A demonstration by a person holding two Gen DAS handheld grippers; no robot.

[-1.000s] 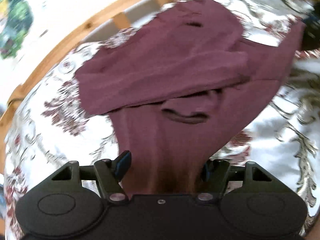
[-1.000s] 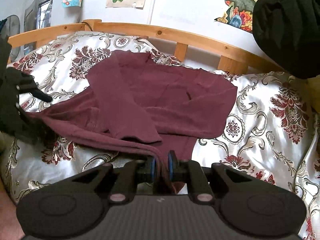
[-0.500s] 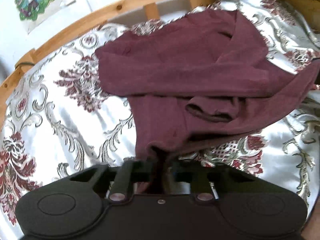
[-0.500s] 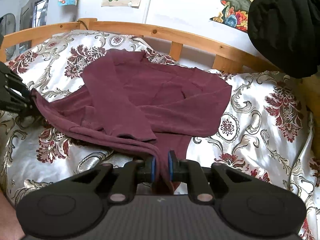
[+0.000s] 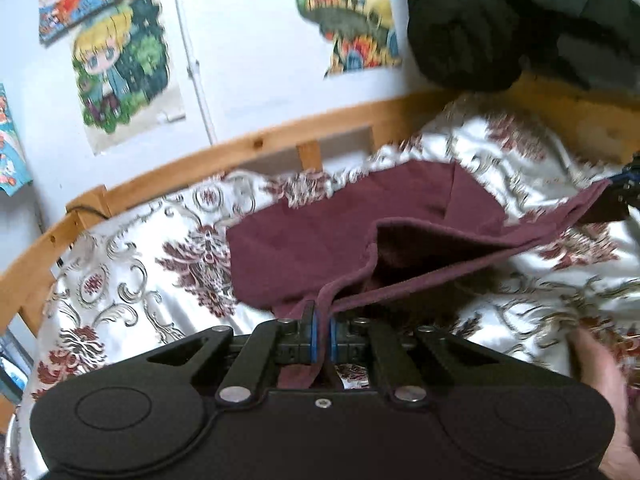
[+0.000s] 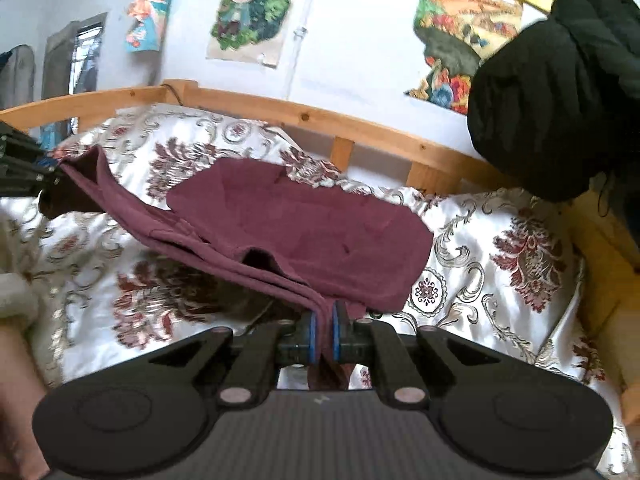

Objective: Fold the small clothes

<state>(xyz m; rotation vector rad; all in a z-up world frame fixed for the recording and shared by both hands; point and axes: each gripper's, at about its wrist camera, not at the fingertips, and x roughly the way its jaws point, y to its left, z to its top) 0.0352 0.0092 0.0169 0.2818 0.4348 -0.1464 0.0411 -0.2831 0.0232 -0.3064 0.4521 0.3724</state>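
- Maroon garment (image 5: 320, 240): lies on the bed (image 5: 132, 280), its far part flat on the floral bedspread near the wooden rail (image 5: 240, 148) at the bed's far edge. The near hem is raised off the bedspread and stretched between the two grippers.
- Left gripper (image 5: 321, 334): blue-padded fingers drawn close together, pinching a bunched corner of the hem. Cloth hangs down between the fingers and is lost behind the gripper body.
- Right gripper (image 6: 324, 336): fingers likewise narrow, clamped on the opposite corner, with a tail of fabric drooping below the pads.
- In the left wrist view the other gripper shows only as a dark, blurred shape at the right edge, cut off by the frame; its fingers cannot be made out there.
- The lifted hem gapes open, and the inside is in deep shadow; sleeves cannot be distinguished.
- Black bundle (image 6: 560, 92): dark cloth mass over the bed's far right corner, partly cropped, kind not discernible.
- Posters (image 6: 252, 8) on the wall behind the rail, blurred.
- A hand (image 5: 608, 392) shows at the lower right, partly cut off.
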